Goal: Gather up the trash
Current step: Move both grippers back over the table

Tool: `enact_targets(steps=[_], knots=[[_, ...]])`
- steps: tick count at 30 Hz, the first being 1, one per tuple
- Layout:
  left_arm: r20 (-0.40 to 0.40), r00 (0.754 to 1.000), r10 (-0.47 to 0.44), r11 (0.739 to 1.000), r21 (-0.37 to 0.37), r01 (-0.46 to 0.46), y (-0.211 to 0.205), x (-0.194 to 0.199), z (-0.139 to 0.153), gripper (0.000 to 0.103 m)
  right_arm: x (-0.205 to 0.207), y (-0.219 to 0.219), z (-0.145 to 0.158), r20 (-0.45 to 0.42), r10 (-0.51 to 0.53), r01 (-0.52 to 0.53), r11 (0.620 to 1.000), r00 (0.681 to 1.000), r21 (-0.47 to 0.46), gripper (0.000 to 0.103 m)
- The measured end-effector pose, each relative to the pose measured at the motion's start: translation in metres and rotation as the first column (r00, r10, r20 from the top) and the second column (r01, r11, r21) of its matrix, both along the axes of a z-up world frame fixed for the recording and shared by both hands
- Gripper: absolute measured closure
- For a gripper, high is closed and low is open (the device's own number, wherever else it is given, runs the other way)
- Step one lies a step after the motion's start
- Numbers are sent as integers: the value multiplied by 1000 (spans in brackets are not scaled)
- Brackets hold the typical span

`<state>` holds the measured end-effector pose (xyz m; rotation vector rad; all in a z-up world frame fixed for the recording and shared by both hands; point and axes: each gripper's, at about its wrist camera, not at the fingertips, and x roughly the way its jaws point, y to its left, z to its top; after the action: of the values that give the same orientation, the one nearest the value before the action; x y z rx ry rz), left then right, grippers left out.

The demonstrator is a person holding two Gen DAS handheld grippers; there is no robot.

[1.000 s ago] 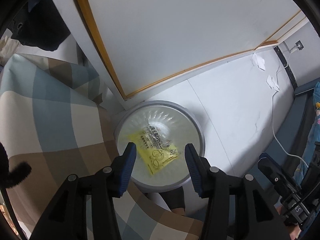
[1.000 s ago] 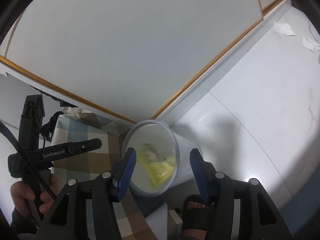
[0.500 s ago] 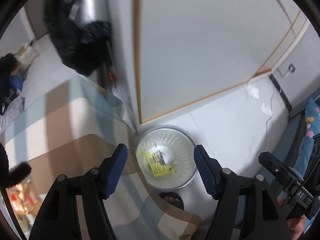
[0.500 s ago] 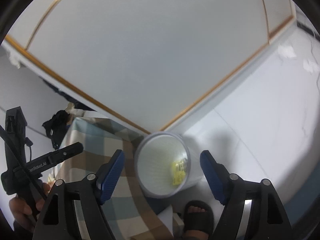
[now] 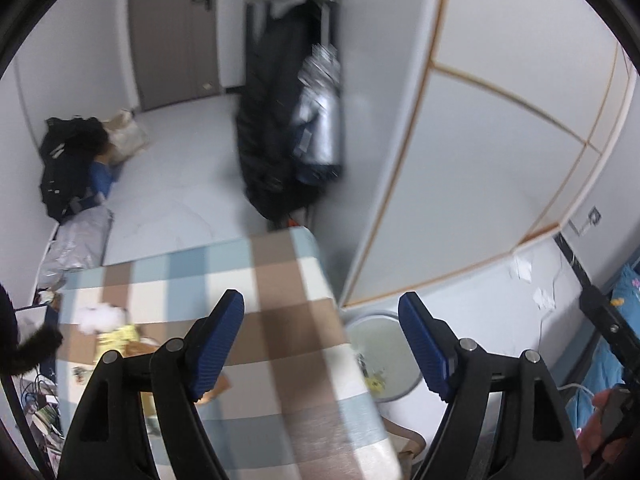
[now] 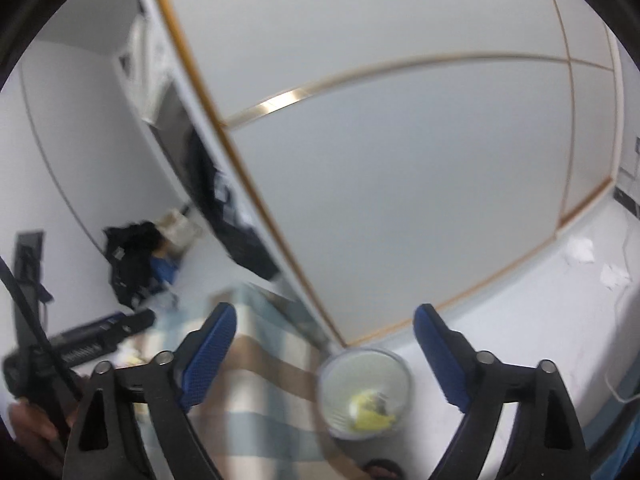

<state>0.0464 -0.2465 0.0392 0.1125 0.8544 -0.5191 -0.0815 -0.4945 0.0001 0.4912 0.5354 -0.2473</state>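
Now both grippers, left gripper (image 5: 320,340) and right gripper (image 6: 324,352), are spreading their jaws with nothing between them. Below, the yellow wrapper (image 6: 370,418) is lying inside the trash bin (image 6: 402,368), beside the checked table (image 5: 280,280).

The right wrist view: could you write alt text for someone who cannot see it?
An open, empty right gripper with blue pads hangs above a round bin on a pale floor, with a yellow wrapper lying inside. A checked tablecloth is left of the bin, a white panelled wall behind. The picture is blurred.
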Motion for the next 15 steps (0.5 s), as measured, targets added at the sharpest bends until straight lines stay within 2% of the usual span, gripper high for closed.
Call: enact_targets(steps=[5,6,7,8,11,15], knots=[[84,994,67,998,-4,-67,42,-6,20,25,2,50,32,57,69,-65,996,996,-63,8],[92,993,78,997,-8,-77,49,-8,21,24,4,60,36,63,78,-72,994,995,-83,8],[97,991,95,995,-14,-94,58,-7,24,17,6,69,39,67,82,-75,992,994,-106,8],[102,989,111,994,-22,-110,65,-8,26,14,7,79,41,71,84,-74,989,994,-125,8],[117,980,158,986,-65,-151,93,-5,31,13,10,101,44,78,114,-102,984,990,-144,8],[110,974,199,978,-87,-190,122,-2,30,13,17,130,44,71,174,-161,974,982,-160,8]])
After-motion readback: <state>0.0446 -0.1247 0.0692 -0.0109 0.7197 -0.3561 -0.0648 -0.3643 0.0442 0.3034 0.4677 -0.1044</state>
